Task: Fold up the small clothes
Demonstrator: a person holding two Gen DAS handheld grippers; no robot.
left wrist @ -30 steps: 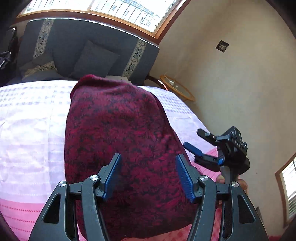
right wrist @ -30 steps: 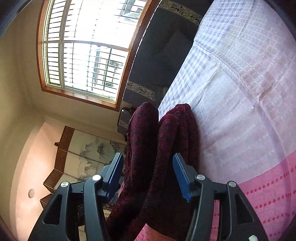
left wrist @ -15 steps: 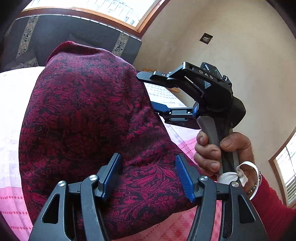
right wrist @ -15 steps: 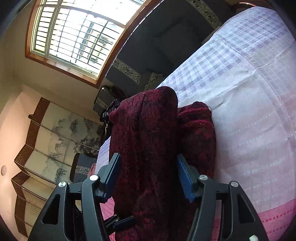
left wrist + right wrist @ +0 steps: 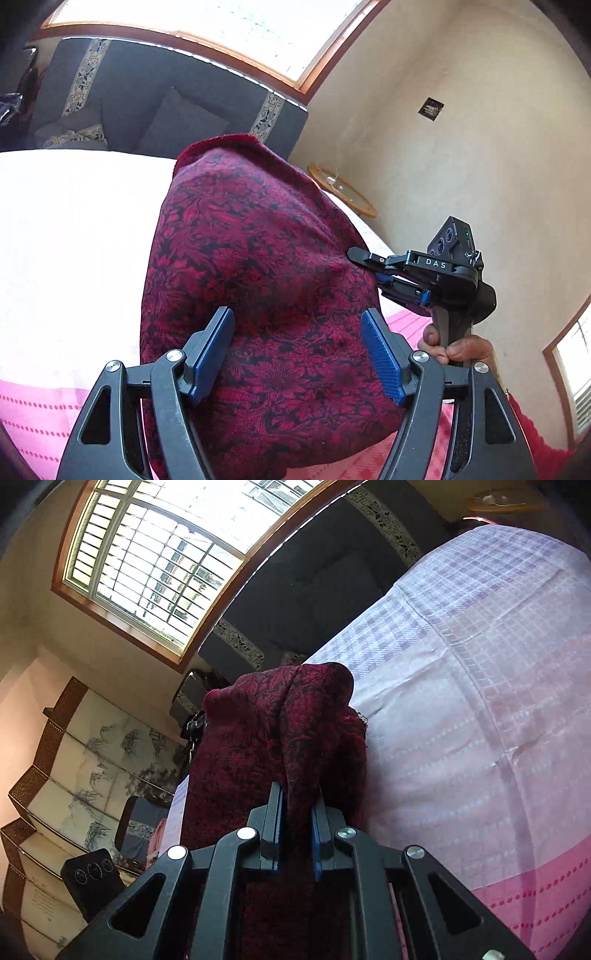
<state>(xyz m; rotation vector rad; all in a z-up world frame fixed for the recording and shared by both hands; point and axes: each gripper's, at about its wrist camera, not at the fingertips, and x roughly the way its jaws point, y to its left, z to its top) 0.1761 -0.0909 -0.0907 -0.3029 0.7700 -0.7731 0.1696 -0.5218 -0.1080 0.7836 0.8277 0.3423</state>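
Note:
A dark red patterned garment [image 5: 258, 251] stands up in a hump off the pink and lilac bed sheet [image 5: 74, 221]. My left gripper [image 5: 297, 321] is at its near end; the jaws are opening, the cloth lies between them and the blue pads stand clear of it. In the right wrist view my right gripper [image 5: 297, 797] is closing, and its pads pinch a raised ridge of the garment [image 5: 258, 738]. The left wrist view shows the right gripper [image 5: 365, 267] at the garment's right edge, held by a hand [image 5: 454, 350].
A grey sofa [image 5: 147, 99] with cushions runs along the far side of the bed under a window. A round wooden side table [image 5: 343, 188] stands by the wall on the right. A folding screen [image 5: 74, 757] stands at the left. The checked sheet [image 5: 461, 701] stretches to the right.
My right gripper's jaws have gone from wide apart to pinched on a ridge of the garment. My left jaws have spread wider. In the left wrist view the right gripper has dropped lower.

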